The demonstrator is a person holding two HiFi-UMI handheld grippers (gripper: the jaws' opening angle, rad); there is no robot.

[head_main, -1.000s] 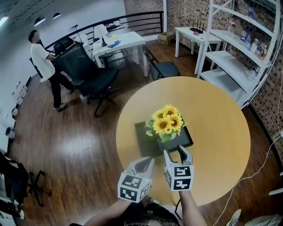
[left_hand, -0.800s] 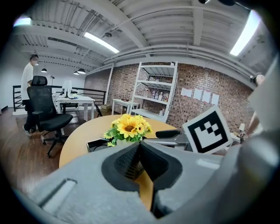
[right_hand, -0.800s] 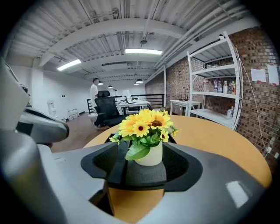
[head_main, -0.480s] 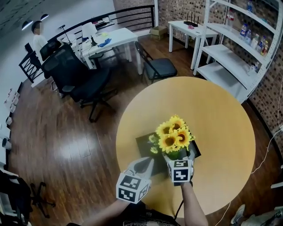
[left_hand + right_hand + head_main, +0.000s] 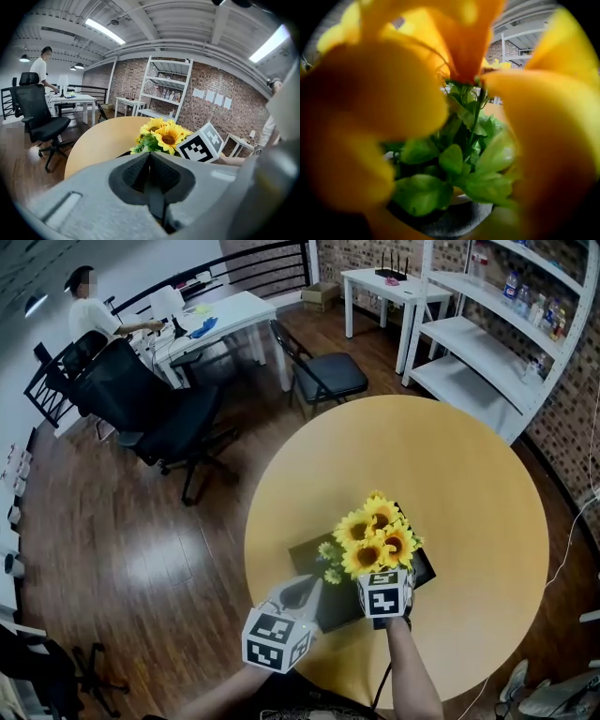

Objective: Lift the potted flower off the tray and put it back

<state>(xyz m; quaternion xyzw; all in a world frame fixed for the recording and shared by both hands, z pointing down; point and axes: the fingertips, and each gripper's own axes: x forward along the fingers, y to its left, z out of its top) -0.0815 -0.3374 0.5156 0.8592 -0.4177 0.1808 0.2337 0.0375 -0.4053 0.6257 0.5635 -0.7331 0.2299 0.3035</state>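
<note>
Your right tongs (image 5: pixel 385 577) sit tucked under the blooms of the potted flower (image 5: pixel 375 540), reaching in from your side. The pot lies straight ahead of them, and its stems stand upright across their line. In the right gripper view, yellow petals (image 5: pixel 370 93) crowd the lens and only leaves (image 5: pixel 454 161) and the grey pot (image 5: pixel 450 222) show. So I cannot tell whether those tongs are clamped on the pot or only flank it.

Your left tongs (image 5: pixel 302 589) are pressed together on nothing, just left of the plant (near, but the right side has the reach).

The flower stands over the dark tray (image 5: pixel 309 554) on the round counter (image 5: pixel 450 474). Whether the pot is clear of the tray is hidden. I judge the coming move should run straight along that upright axis, staying above the tray.
</note>
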